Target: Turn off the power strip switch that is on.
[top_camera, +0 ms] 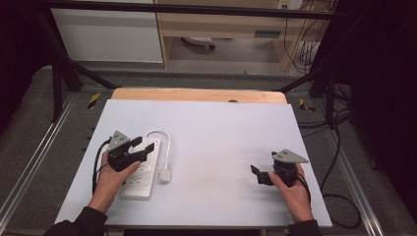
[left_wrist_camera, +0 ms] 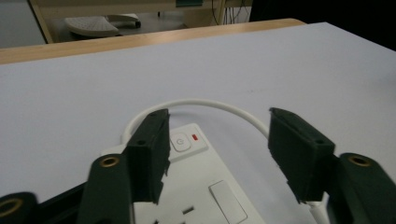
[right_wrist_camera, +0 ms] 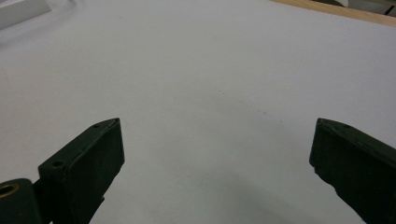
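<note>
Left tool [top_camera: 142, 147] sits over the white power strip [top_camera: 142, 172] at about 8 o'clock on the bench [top_camera: 221, 142], held in the person's left hand [top_camera: 110, 179]. Its jaws stand moderately wide and hold nothing; in the left gripper view the left tool [left_wrist_camera: 217, 149] straddles the strip's end, one jaw above the strip body and the other off its edge above the cord, with neither pad seen pressing on anything. Between the jaws in that view: the strip's round power button [left_wrist_camera: 180, 142] with a small red indicator [left_wrist_camera: 195, 137] just beside it, and a socket face nearer the camera. The white cord [top_camera: 164, 140] leaves the strip's far end, loops toward 12 o'clock, then runs back down the strip's right side to a white plug [top_camera: 165, 175] lying flat on the bench just beside the strip, toward 3 o'clock of it. The strip lies flat, long axis running roughly 6 to 12 o'clock. Right tool [top_camera: 255, 174] is at about 4 o'clock on the bench, well apart from the strip, held in the right hand [top_camera: 290, 189]; in the right gripper view the right tool [right_wrist_camera: 217, 154] has its jaws wide over bare white bench surface, with nothing between them.
</note>
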The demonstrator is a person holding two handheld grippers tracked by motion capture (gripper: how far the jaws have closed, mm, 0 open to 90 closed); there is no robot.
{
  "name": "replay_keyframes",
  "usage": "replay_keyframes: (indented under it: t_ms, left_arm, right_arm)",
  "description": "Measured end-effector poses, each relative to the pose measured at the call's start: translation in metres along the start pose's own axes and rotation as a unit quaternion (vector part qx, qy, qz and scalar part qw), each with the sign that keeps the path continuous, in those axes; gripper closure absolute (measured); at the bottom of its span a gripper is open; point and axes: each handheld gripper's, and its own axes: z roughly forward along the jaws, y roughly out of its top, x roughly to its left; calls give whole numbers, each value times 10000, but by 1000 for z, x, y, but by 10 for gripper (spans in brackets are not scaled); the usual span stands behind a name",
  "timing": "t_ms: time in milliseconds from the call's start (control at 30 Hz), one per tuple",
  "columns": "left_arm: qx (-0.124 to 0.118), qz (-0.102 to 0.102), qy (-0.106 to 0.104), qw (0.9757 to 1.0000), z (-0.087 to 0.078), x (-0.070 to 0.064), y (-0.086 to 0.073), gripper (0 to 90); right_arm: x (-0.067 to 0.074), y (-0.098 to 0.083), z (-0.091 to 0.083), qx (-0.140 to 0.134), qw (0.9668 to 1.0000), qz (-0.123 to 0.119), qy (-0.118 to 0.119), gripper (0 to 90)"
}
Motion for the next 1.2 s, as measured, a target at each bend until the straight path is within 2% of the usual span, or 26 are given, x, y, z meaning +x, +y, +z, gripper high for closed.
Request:
replay_keyframes:
  t_ms: [167,300,600,833,1200]
  left_arm:
    - [-137,-161,104,9997,-5,4,4,170]
    - [-302,-264,157,9991,-10,7,6,87]
    - [-394,-336,146,9986,-18,8,10,79]
    - [-454,-321,15,9985,-26,8,12,50]
    - [-595,-403,98,9974,-47,10,12,51]
  right_arm:
    - [0,0,0,0,10000,3,3,36]
    - [0,0,0,-7,10000,0,3,36]
    - [-1,0,0,-12,10000,7,12,35]
    - [0,1,-1,-41,10000,-2,3,36]
    - [-2,2,-2,-75,10000,-7,12,34]
